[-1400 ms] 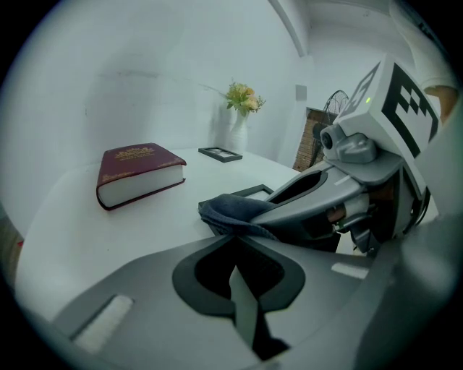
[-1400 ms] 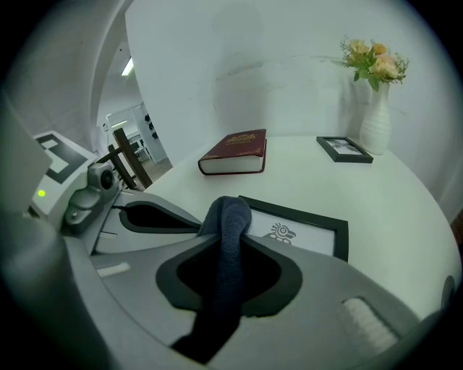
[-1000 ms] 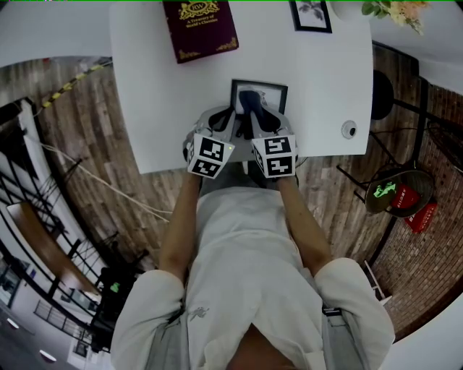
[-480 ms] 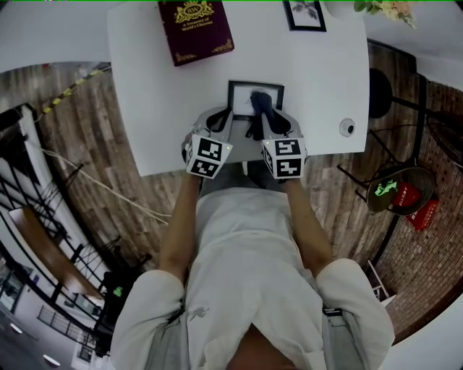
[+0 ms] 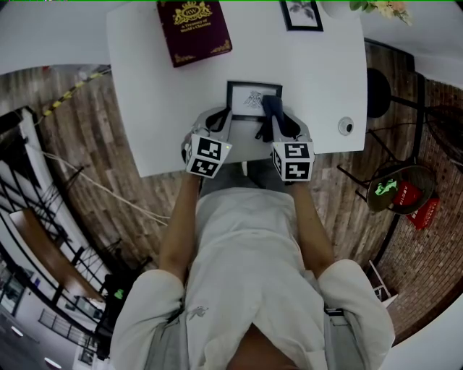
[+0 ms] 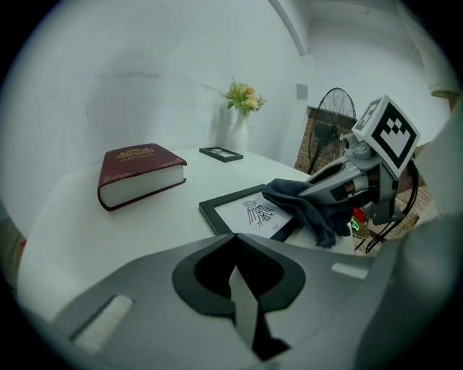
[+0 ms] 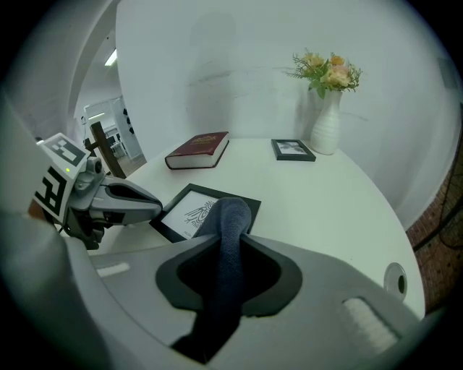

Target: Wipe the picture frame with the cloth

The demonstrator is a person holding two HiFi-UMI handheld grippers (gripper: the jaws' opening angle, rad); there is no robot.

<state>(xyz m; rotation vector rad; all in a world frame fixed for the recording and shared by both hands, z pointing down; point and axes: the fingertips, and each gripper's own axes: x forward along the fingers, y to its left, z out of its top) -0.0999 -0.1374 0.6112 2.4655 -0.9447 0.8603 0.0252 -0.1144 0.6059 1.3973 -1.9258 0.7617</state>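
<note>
Right gripper point(image 5: 270, 114) clenched on dark cloth point(image 7: 230, 217); cloth end rests on right part of picture frame point(image 5: 246, 100). Frame lies flat near table's point(image 5: 159, 101) near edge. Left gripper point(image 5: 220, 121) jaws together, nothing between, just beside frame's near-left corner

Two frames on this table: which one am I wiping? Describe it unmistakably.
On the white table, look toward the near edge. The picture frame there lies flat, shows a line drawing and has the dark cloth on its right side; the smaller frame sits at the far edge beside the vase.
</note>
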